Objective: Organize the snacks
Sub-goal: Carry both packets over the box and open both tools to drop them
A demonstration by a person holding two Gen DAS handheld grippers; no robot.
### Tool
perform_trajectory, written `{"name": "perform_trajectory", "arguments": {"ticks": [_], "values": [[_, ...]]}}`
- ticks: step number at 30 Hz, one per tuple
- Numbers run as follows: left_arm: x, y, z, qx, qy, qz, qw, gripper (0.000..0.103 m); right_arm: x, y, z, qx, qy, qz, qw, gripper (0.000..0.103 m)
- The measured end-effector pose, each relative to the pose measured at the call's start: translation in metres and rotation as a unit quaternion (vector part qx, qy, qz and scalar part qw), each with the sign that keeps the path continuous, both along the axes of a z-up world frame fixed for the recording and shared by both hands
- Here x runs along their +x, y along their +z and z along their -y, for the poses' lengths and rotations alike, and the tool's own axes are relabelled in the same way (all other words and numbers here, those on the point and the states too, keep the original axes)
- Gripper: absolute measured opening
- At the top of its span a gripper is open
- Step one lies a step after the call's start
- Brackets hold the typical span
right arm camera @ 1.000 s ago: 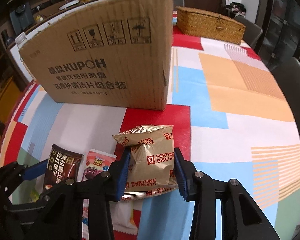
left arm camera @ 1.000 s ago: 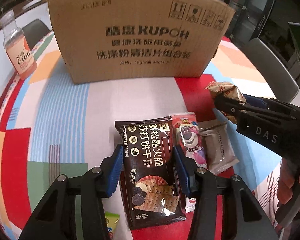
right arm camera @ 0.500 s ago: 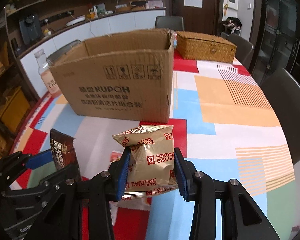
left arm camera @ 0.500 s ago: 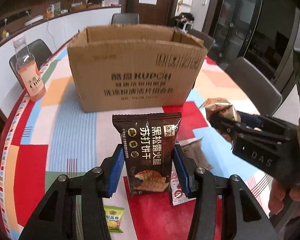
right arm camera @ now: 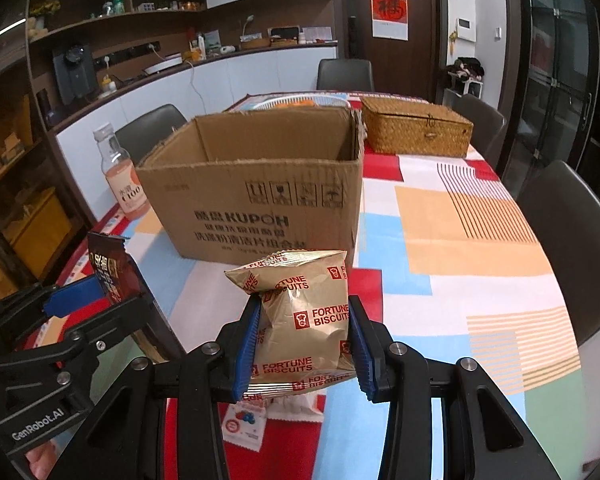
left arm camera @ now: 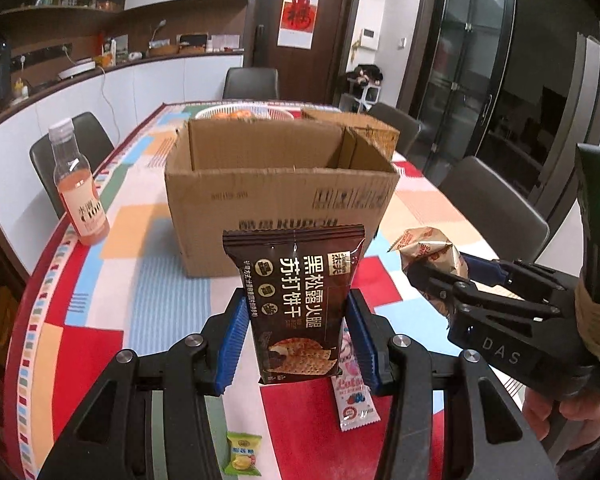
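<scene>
My left gripper [left arm camera: 296,340] pinches a dark brown soda cracker packet [left arm camera: 296,300]: glossy film, gold and white Chinese lettering, round badges down one edge, square crackers printed near the bottom. The packet stands upright between my blue pads [left arm camera: 232,344], its crimped top well above them, lower edge hanging free over the table. Jaws closed to the packet's width, pads pressed on both side edges.

Below my left jaws, on the patterned tablecloth [left arm camera: 80,344]: a small green-wrapped candy [left arm camera: 242,454], and toward my right finger a pink-and-white sachet [left arm camera: 352,396] lying flat.

Ahead of both pairs of jaws, an open cardboard box [left arm camera: 276,200], flaps up, "KUPOH" on the near wall; what I see of its inside is bare cardboard. Left of the box, a capped bottle of orange drink [left arm camera: 78,192]. Beyond the box to the right, a woven lidded basket [right arm camera: 416,132].

My right gripper [right arm camera: 304,344] pinches a gold foil bag marked "FORTUNE BISCUITS" [right arm camera: 300,316] in red, puffy and creased, its top seal folded toward the left. Jaws closed to the bag's width, pads dug into both sides; it is held clear of the table, short of the box. Under it, the sachet's corner shows.
</scene>
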State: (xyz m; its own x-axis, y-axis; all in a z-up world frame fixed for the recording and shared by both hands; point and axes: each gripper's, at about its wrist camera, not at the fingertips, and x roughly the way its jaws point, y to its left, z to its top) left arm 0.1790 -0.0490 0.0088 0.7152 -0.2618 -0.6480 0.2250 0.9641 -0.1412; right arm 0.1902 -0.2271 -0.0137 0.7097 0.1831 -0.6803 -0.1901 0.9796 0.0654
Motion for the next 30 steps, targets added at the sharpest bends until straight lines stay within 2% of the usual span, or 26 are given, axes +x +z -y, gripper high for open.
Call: {"name": "perform_trajectory", "arguments": {"ticks": [19,24,30], "values": [[0.030,0.072,-0.016,0.009,0.021,0.099,0.9949,0.048,0.031,0.066,-0.013,-0.002,0.007,0.083,0.997,0.042],[0.048,0.093,-0.018,0.021,0.024,0.114,0.9929,0.048,0.052,0.078,-0.015,0.008,0.008,0.087,0.996,0.042],[0.078,0.105,-0.021,0.034,0.025,0.113,0.9927,0.048,0.077,0.087,-0.022,0.002,0.004,0.092,0.996,0.042]]}}
